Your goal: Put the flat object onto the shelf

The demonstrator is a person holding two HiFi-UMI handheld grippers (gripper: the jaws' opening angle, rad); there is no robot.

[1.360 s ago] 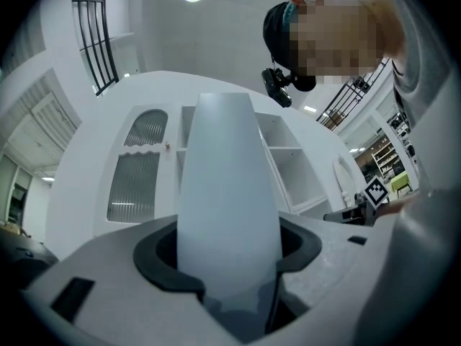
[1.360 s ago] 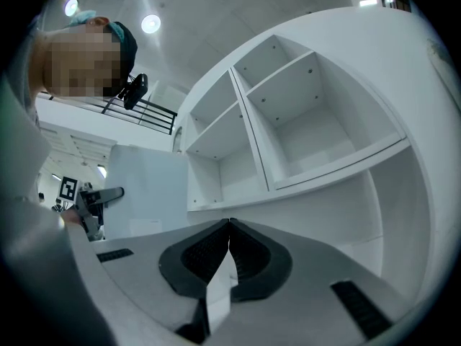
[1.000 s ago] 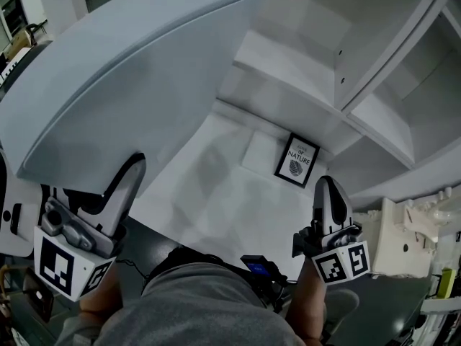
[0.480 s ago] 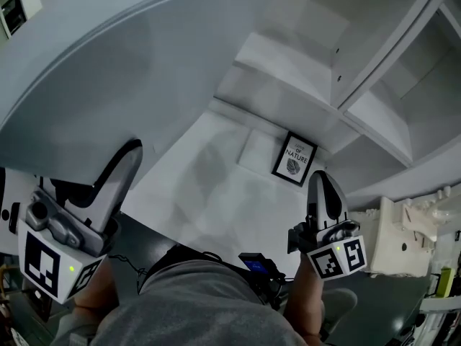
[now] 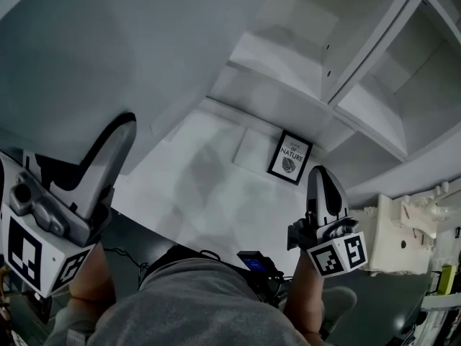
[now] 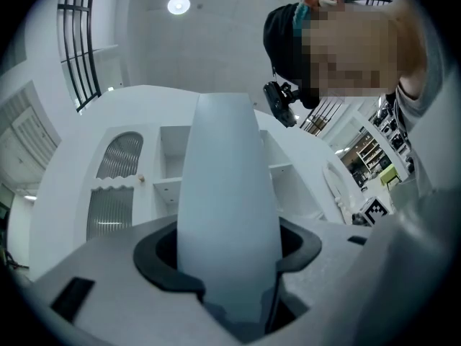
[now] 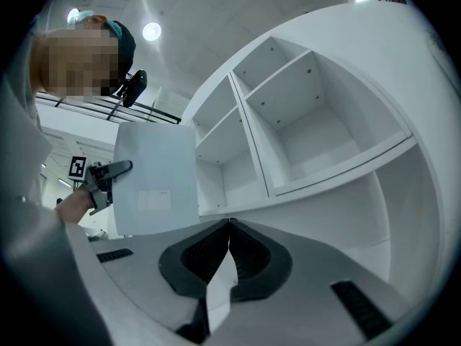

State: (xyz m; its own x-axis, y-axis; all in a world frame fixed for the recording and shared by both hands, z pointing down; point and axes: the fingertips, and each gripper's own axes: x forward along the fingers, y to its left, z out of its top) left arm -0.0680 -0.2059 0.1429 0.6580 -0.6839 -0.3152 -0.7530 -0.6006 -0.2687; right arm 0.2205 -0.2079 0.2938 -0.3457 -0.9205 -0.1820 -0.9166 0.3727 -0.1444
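The flat object (image 5: 108, 56) is a large pale grey-white board that fills the upper left of the head view. My left gripper (image 5: 119, 132) is shut on its lower edge and holds it up and tilted. In the left gripper view the board (image 6: 227, 193) stands edge-on between the jaws of the left gripper (image 6: 227, 231). The right gripper view shows the board (image 7: 155, 179) from the side, the left gripper (image 7: 101, 175) at its left edge. My right gripper (image 5: 320, 179) is shut and empty, low before the white shelf unit (image 5: 367, 107). In its own view the right gripper (image 7: 229, 223) has its jaws together under open compartments (image 7: 302, 107).
A small black-framed picture (image 5: 289, 157) leans at the back of the shelf unit's low white ledge (image 5: 209, 186). A white ornate piece (image 5: 400, 229) stands at the right. The upper shelf compartments (image 7: 216, 157) hold nothing.
The left gripper has risen with the board, which now covers more of the head view's upper left. The right gripper has kept still.
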